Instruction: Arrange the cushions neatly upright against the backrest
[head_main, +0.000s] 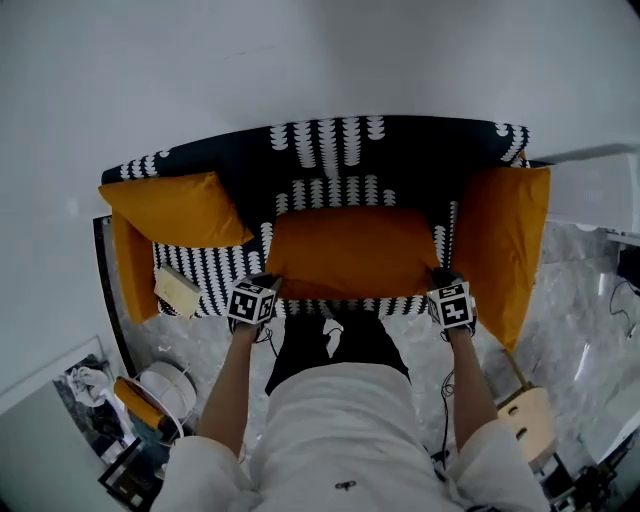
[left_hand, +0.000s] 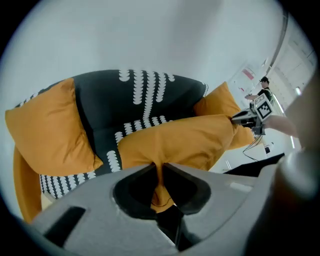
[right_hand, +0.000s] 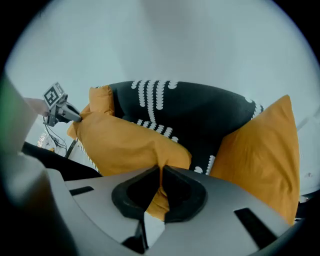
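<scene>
**Middle cushion pinched at both near corners, backrest beyond its far edge**

- 3 orange cushions on the black-and-white patterned sofa (head_main: 330, 140). The left cushion (head_main: 180, 208) slumps at an angle at the left end. The right cushion (head_main: 505, 245) stands on edge at the right end.
- The middle cushion (head_main: 350, 250) lies roughly flat over the seat. Its long axis runs left to right, and it spans the gap between the 2 grippers.
- Left gripper (left_hand: 160, 167): jaws nearly together, pinching a fold of orange fabric at the cushion's near-left corner.
- Right gripper (right_hand: 161, 172): same state, jaws clamped on fabric at the near-right corner.
- Both grippers point steeply down. In the head view they sit level with each other at the sofa's front edge, so neither is nearer the target.
- Key relation: the backrest (head_main: 390, 145) lies directly past the cushion's far long edge, on the side away from the person. The slot between the other 2 cushions looks free.
- Judgement: the cushion must travel away from the person with its gripped edge tipped up. Both corners should advance evenly so the long axis stays parallel to the backrest.
- Risk: a thin fabric pinch may slip under the cushion's weight.
</scene>
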